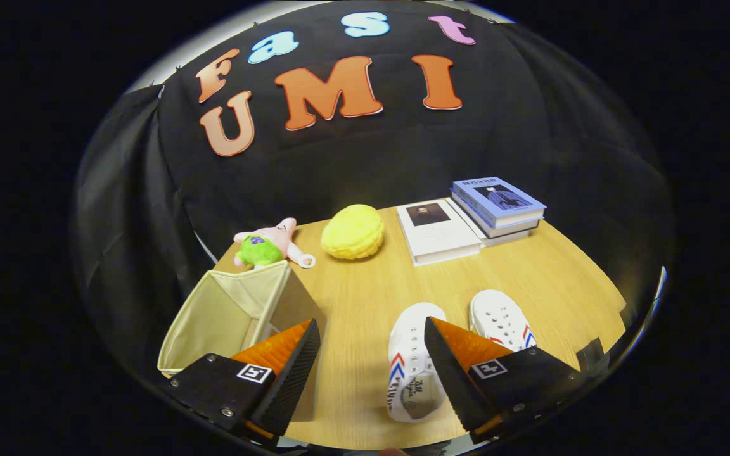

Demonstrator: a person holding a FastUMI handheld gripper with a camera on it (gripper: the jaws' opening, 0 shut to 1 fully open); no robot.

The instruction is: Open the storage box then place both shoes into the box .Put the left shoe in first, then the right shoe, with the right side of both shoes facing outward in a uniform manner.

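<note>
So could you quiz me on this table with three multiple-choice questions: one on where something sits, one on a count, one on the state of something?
1. Where is the yellow plush?
A. inside the box
B. on the table between the pink star toy and the books
C. on top of a shoe

2. How many white shoes are on the table?
A. one
B. two
C. three

3. What state is the gripper in?
A. open, holding nothing
C. shut on a shoe
B. shut on the box

Answers:
1 B, it lies on bare wood between them.
2 B, a second shoe lies beside the first.
3 A, the fingers stand wide apart; the fabric box lies beside one, empty.
</note>
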